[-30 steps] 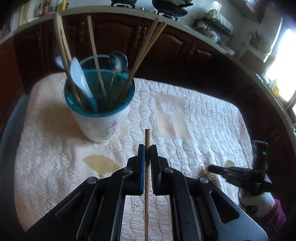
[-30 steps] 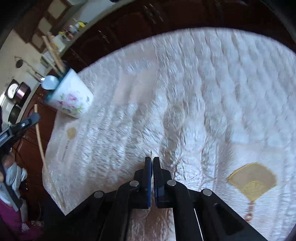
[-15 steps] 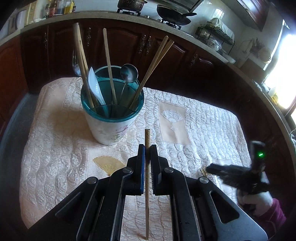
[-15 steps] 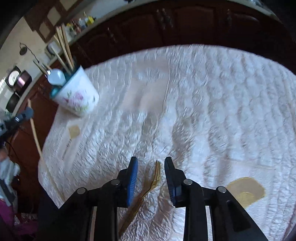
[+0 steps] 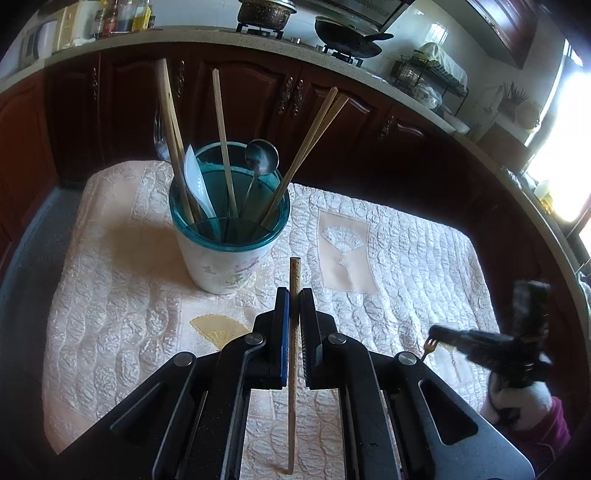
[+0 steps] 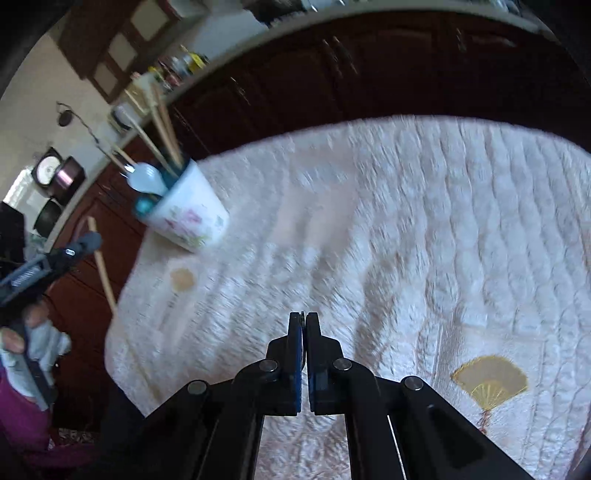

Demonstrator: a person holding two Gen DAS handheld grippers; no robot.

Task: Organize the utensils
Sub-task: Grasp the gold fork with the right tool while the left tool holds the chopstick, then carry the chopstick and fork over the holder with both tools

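Chopstick (image 5: pixel 294 332) pinched upright in our left gripper (image 5: pixel 291 295), we hover near the teal-rimmed cup (image 5: pixel 229 236) of utensils on the quilted cloth (image 5: pixel 406 258), while our right gripper (image 6: pixel 303 317), pressed together, grips a small gold fork (image 5: pixel 430 345) above the cloth.

A cream quilted cloth (image 5: pixel 406 258) with fan motifs is spread across the middle of the frame. Behind it, dark wooden cabinets (image 5: pixel 266 96) are seen beneath a pale countertop (image 5: pixel 184 35). At upper centre, a pot (image 5: pixel 266 13) and a black wok (image 5: pixel 347 37) are set on a stove, with a dish rack (image 5: pixel 428 74) at upper right.
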